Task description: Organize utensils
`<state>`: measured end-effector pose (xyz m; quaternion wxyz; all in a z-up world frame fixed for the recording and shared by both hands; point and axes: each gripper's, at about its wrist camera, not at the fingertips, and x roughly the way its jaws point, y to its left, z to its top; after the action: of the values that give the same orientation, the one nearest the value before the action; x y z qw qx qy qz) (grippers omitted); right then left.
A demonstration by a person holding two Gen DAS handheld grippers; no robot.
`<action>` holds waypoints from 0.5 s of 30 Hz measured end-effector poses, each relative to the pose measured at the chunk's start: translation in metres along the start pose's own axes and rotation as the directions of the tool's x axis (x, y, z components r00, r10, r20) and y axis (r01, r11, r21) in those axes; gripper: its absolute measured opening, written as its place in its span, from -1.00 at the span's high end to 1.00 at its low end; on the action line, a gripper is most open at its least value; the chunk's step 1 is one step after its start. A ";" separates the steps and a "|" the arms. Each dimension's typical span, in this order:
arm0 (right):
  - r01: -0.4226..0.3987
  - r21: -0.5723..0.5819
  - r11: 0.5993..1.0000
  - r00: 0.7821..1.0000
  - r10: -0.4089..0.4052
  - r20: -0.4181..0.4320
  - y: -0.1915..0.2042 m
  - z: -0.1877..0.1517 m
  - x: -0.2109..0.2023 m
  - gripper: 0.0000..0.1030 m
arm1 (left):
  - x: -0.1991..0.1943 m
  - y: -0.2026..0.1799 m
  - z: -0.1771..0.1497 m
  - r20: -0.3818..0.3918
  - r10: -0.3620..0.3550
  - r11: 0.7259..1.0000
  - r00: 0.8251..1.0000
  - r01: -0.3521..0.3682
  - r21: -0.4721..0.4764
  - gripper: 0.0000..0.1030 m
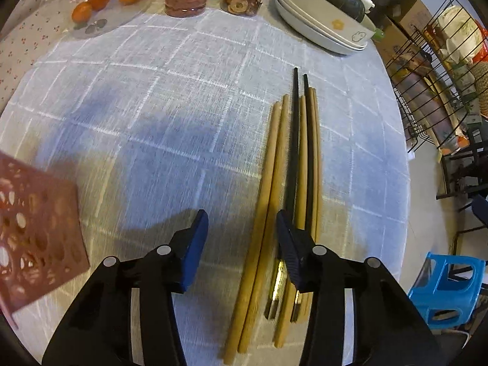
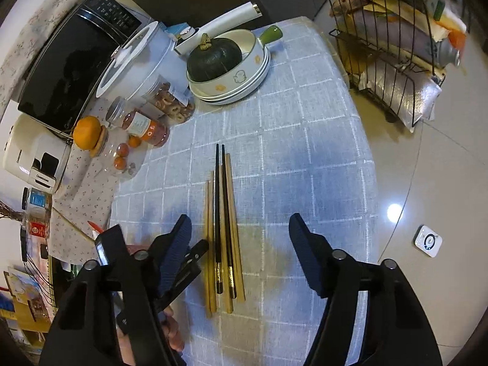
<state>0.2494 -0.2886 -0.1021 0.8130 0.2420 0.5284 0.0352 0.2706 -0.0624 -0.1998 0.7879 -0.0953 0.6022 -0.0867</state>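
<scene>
chopsticks point(image 2: 224, 228): wooden and black gold-banded, bundled parallel | left gripper point(image 1: 242, 222) apart | right gripper point(image 2: 241, 225) apart

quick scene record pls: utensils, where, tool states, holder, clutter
utensils: chopsticks, wooden ones plus a black pair with gold bands, bundled side by side
surface: checked tablecloth
left tool: open, just left of the bundle, empty
right tool: open, above the bundle, empty
holder: red perforated holder, far left
clutter: squash in stacked bowls, jars, oranges

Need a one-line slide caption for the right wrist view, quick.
Open right gripper hovers over bundled wooden and black chopsticks on a checked tablecloth, left gripper alongside.
</scene>
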 end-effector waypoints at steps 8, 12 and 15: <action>-0.014 -0.009 1.000 1.000 0.014 -0.009 0.003 -0.001 0.001 -0.19 | 0.006 -0.013 0.007 0.012 0.070 0.993 0.997 -0.071 0.092 0.36; -0.017 -0.015 1.000 1.000 0.016 -0.016 0.004 -0.001 0.003 -0.10 | 0.011 -0.028 0.006 0.007 0.148 0.971 0.989 -0.147 0.187 0.49; -0.009 -0.019 1.000 1.000 0.008 -0.020 0.005 -0.002 0.004 0.10 | 0.013 -0.033 0.010 -0.008 0.156 0.967 0.988 -0.151 0.206 0.80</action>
<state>0.2506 -0.2827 -0.1043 0.8097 0.2363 0.5352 0.0461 0.2829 -0.0975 -0.2004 0.7906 0.0342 0.6050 -0.0883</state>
